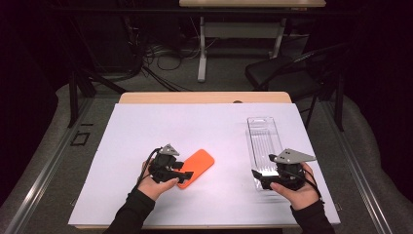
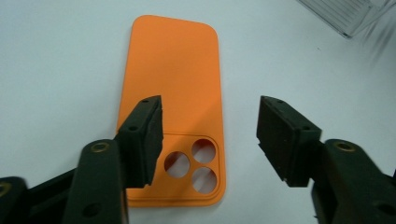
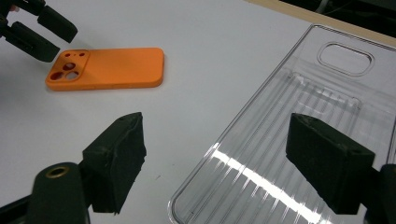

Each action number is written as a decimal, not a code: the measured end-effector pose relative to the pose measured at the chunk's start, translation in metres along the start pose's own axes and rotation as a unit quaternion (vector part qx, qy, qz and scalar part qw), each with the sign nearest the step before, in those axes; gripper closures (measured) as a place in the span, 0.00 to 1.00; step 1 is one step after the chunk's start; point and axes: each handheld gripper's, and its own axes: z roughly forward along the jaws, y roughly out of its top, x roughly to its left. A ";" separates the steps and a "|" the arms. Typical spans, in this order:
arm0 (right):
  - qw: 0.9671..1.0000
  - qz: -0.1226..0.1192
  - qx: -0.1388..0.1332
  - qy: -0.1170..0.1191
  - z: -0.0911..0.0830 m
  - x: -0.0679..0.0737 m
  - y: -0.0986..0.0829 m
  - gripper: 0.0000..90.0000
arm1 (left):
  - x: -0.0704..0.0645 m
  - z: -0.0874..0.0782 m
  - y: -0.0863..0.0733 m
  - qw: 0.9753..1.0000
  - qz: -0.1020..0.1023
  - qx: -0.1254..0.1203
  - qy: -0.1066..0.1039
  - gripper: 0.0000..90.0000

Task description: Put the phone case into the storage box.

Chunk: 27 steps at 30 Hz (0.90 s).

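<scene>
The left hand-held gripper [image 2: 210, 140] has its jaws spread wide and holds nothing. In the left gripper view its left jaw sits over the camera-cutout end of an orange phone case [image 2: 175, 93], while the right jaw stands over bare white surface [image 2: 56, 56] just beside the case's edge; whether either jaw touches the case cannot be told. The case lies flat, back side up, with three round lens holes at the end nearest the gripper.

In the high view the left hand-held gripper [image 1: 182, 174] is at the near end of the orange phone case [image 1: 198, 165], left of centre on the white surface [image 1: 146, 126].

The right hand-held gripper [image 3: 215, 163] is also wide open and empty. Its jaws straddle the near corner of a clear plastic tray [image 3: 299, 121], ribbed and lying flat, with one jaw over the surface and the other over the tray. In the high view the right hand-held gripper [image 1: 260, 178] sits at the near end of the clear plastic tray [image 1: 263, 136], well apart from the case.
</scene>
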 end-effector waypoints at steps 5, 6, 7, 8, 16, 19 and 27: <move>1.000 -0.001 0.001 0.000 0.000 0.000 0.000 0.21 | 0.001 -0.001 0.003 1.000 -0.002 0.004 0.005 0.35; 1.000 0.000 0.001 0.000 0.000 0.000 0.001 0.21 | 0.002 -0.001 0.004 1.000 -0.003 0.008 0.002 0.32; 1.000 0.000 0.001 0.000 0.000 0.001 0.001 0.21 | 0.003 -0.001 0.005 1.000 -0.004 0.009 0.004 0.30; 1.000 -0.001 0.002 0.000 0.000 0.001 0.001 0.21 | 0.003 -0.002 0.006 1.000 -0.005 0.012 0.002 0.28; 1.000 -0.001 0.001 -0.001 0.000 0.001 0.002 0.21 | 0.009 -0.004 0.018 0.999 -0.008 0.034 -0.002 0.17; 1.000 0.000 -0.001 -0.002 -0.001 0.001 0.002 0.21 | 0.012 -0.005 0.023 0.999 -0.021 0.039 -0.006 0.16; 1.000 0.001 -0.001 -0.001 -0.002 0.000 0.002 0.21 | 0.018 -0.004 0.034 0.998 -0.025 0.060 -0.022 0.04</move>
